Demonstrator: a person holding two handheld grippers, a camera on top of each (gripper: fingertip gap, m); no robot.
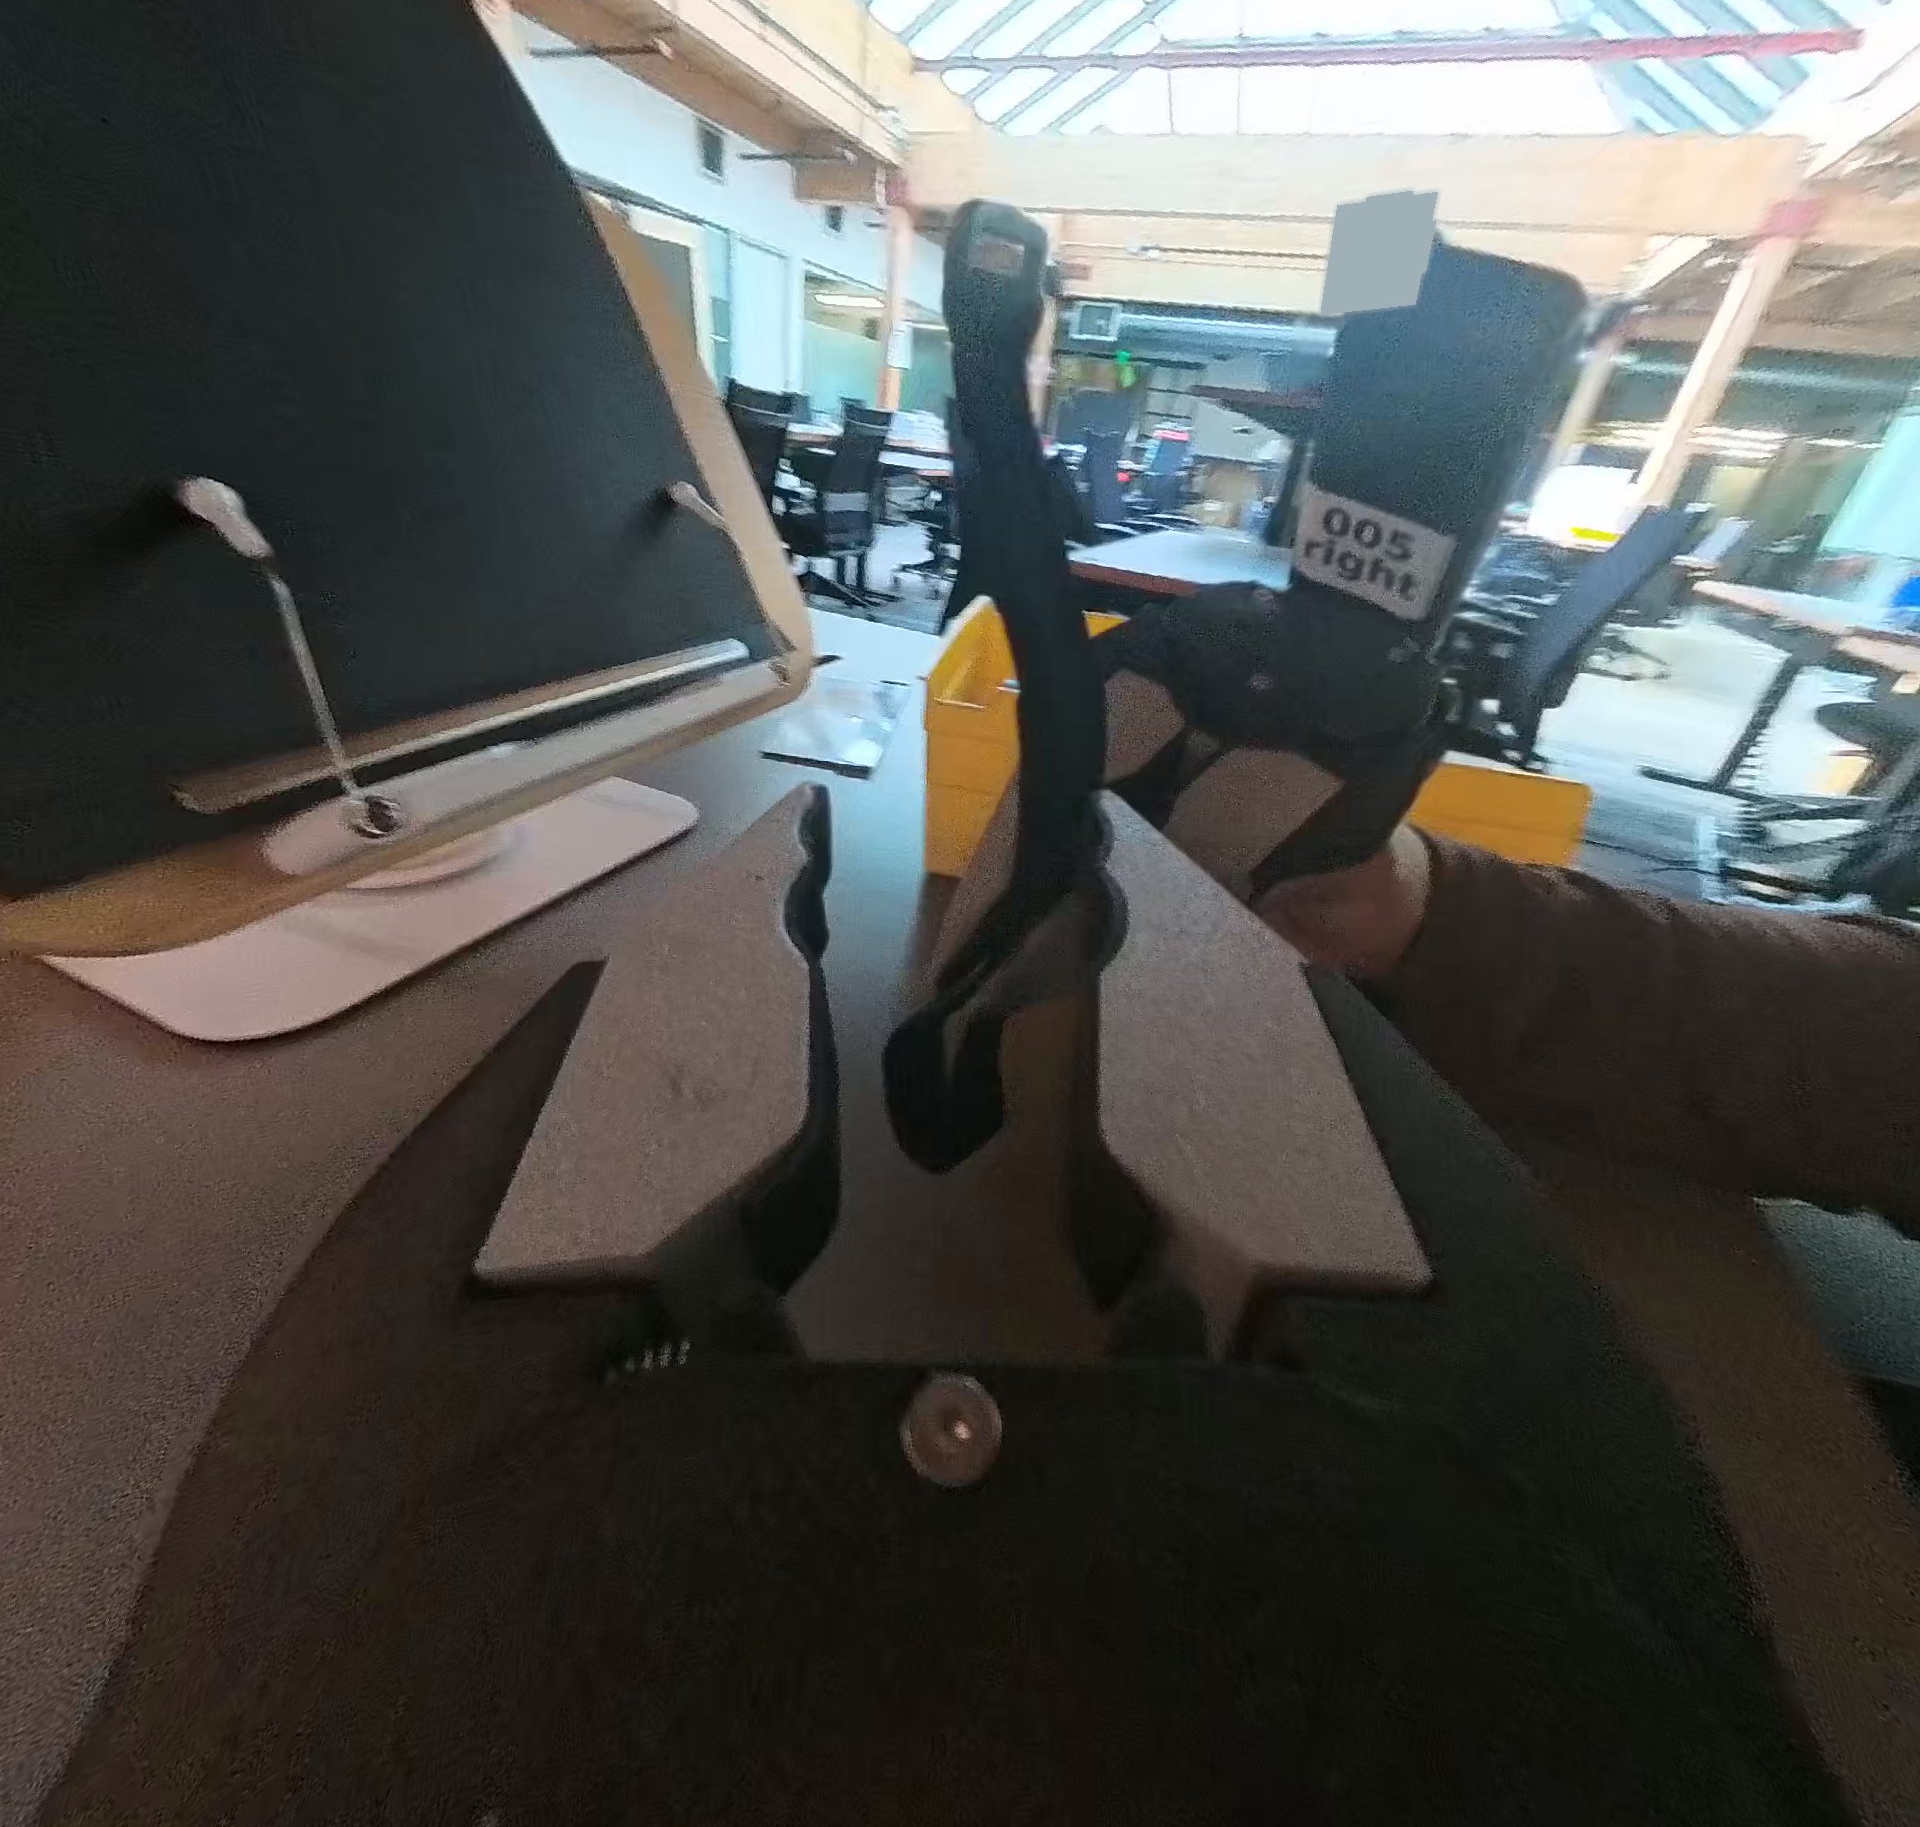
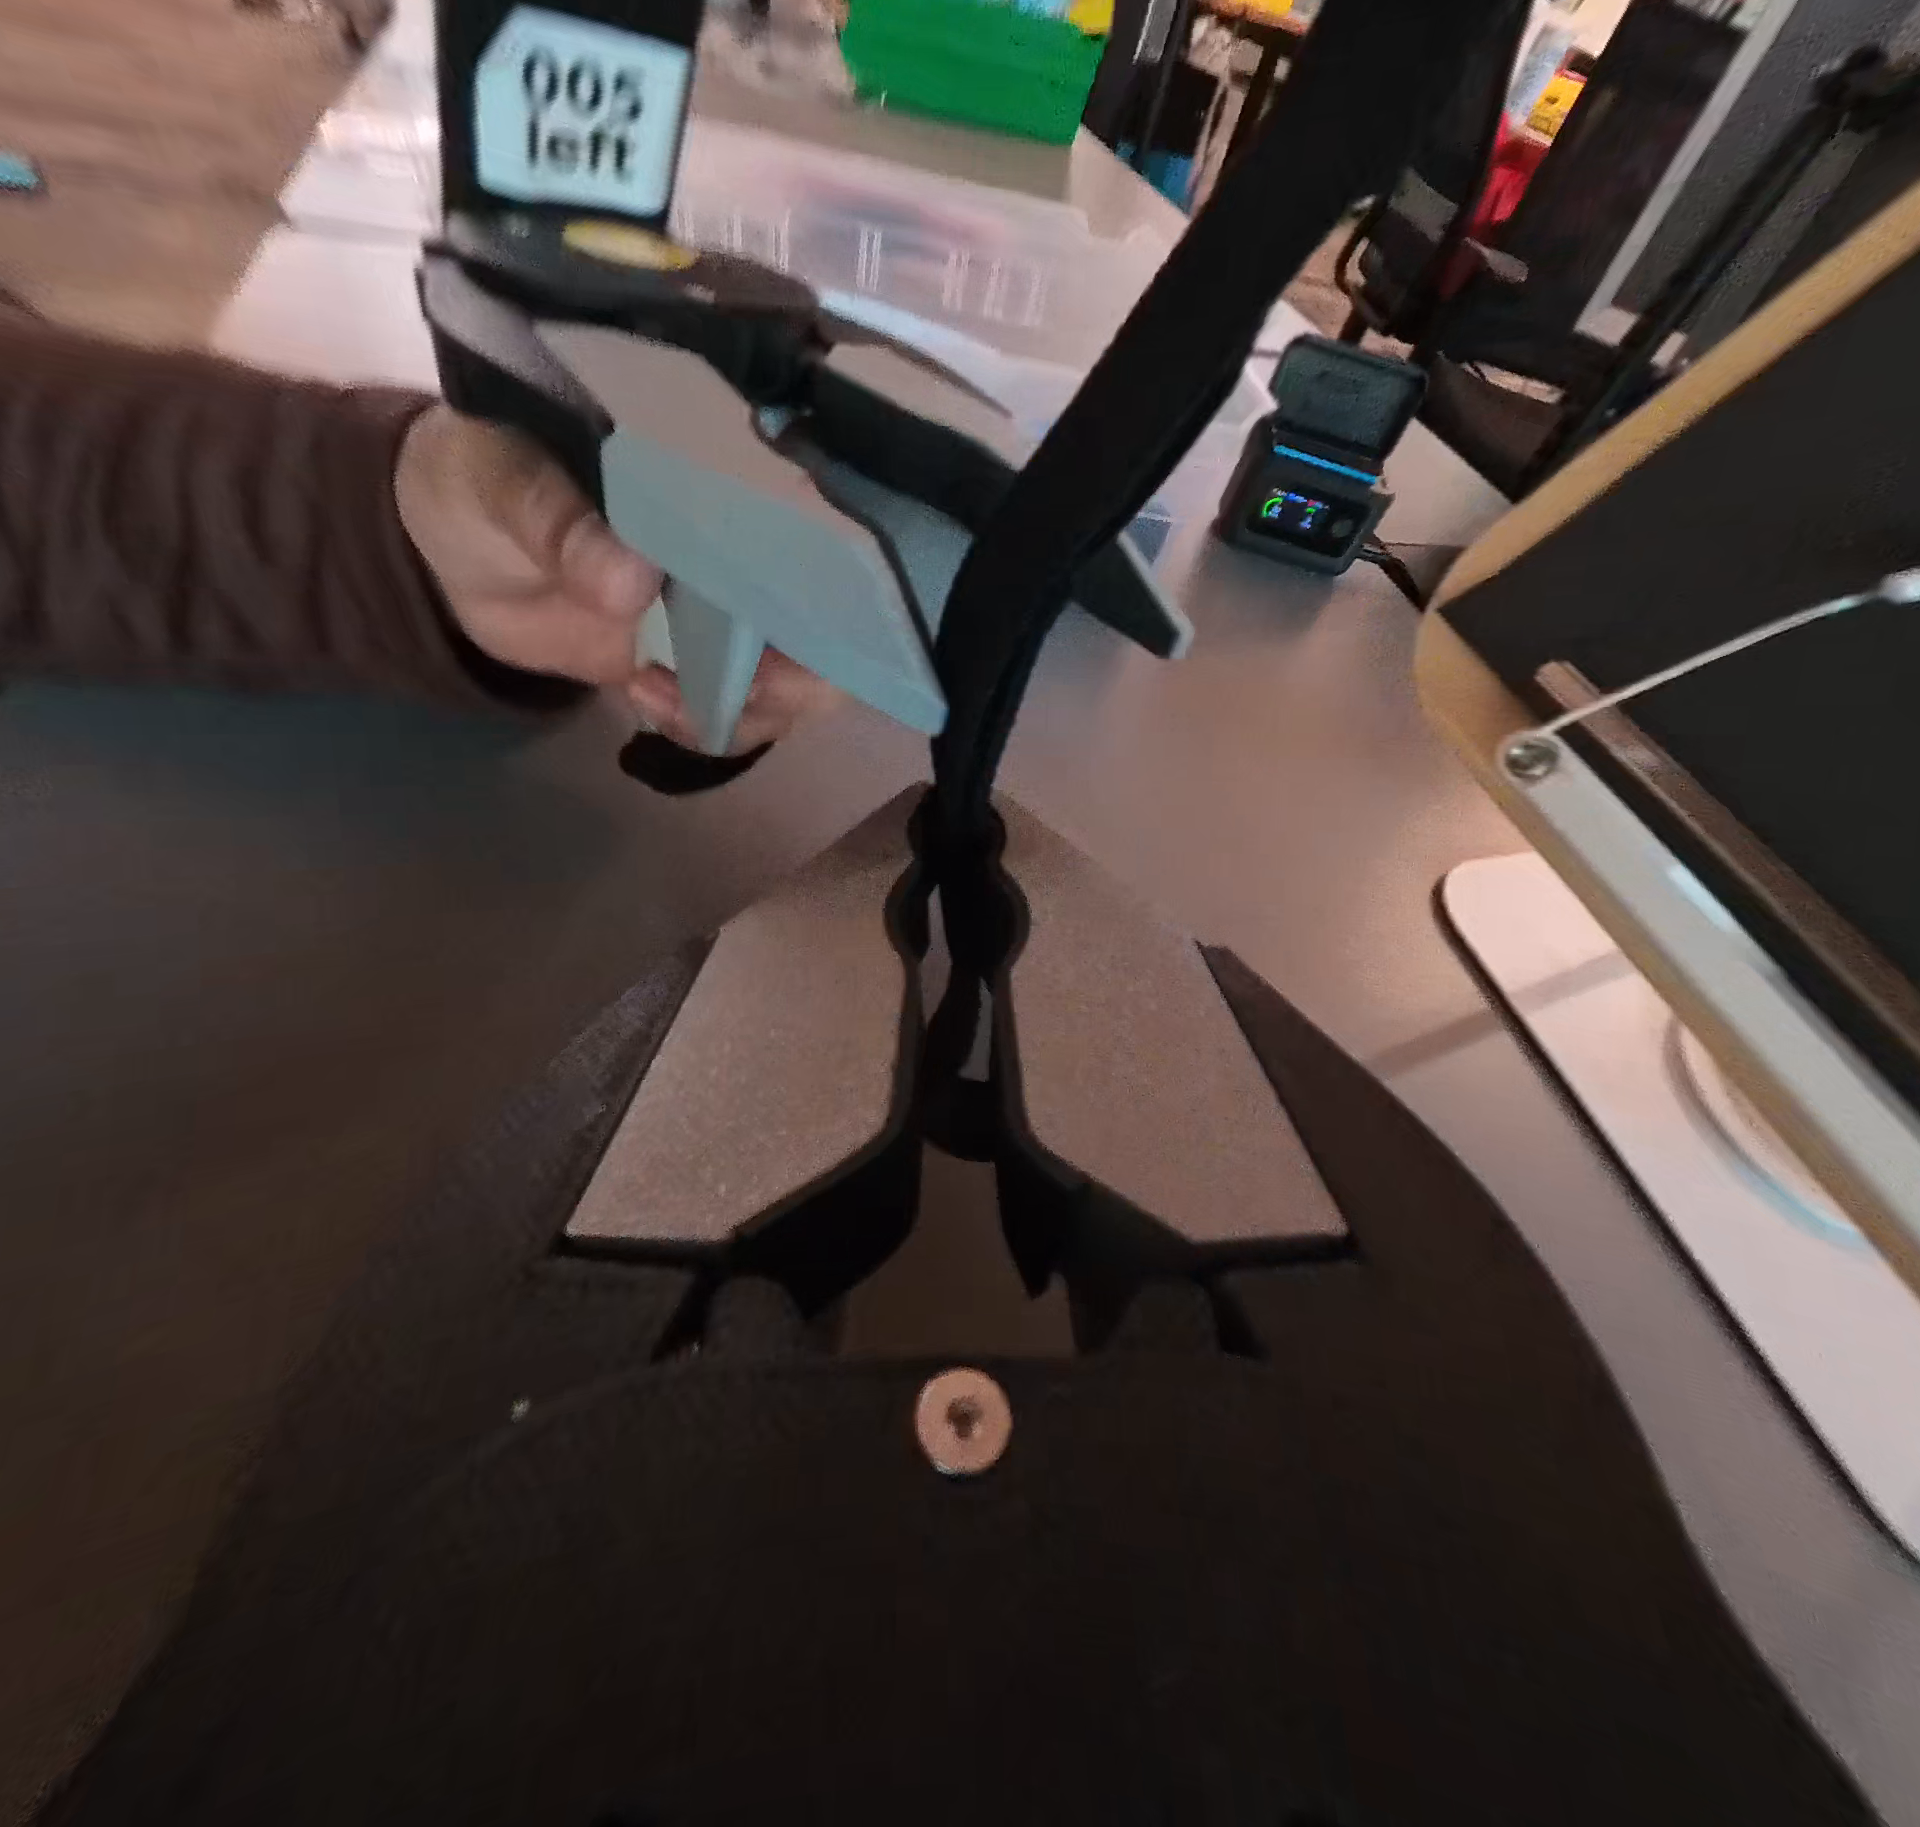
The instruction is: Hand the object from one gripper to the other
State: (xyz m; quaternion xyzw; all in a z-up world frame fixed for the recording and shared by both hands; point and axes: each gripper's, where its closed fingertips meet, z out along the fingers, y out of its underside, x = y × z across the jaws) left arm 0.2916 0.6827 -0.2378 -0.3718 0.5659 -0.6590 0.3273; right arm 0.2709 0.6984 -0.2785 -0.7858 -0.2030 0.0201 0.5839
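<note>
A long black strap (image 1: 1023, 634) stands upright between the two grippers, with a small blocky piece at its top. My right gripper (image 2: 961, 827) is shut on the strap (image 2: 1195, 343) near its lower end; a short tail hangs behind the pinch. In the left wrist view the right gripper (image 1: 1122, 790) comes in from the right, its tips partly hidden. My left gripper (image 1: 956, 821) is open, its fingers on either side of the strap, which lies close to the right finger. In the right wrist view the left gripper (image 2: 1049, 671) is open around the strap just above my right fingertips.
A black panel on a white base (image 1: 343, 925) stands at the left and also shows in the right wrist view (image 2: 1683, 551). A yellow bin (image 1: 966, 738) sits behind the grippers. A small device with a lit screen (image 2: 1309, 499) and a green bin (image 2: 966, 63) stand on the table. Brown-sleeved arms hold both grippers. Across from one pair of fingers to the other is roughly 4 cm.
</note>
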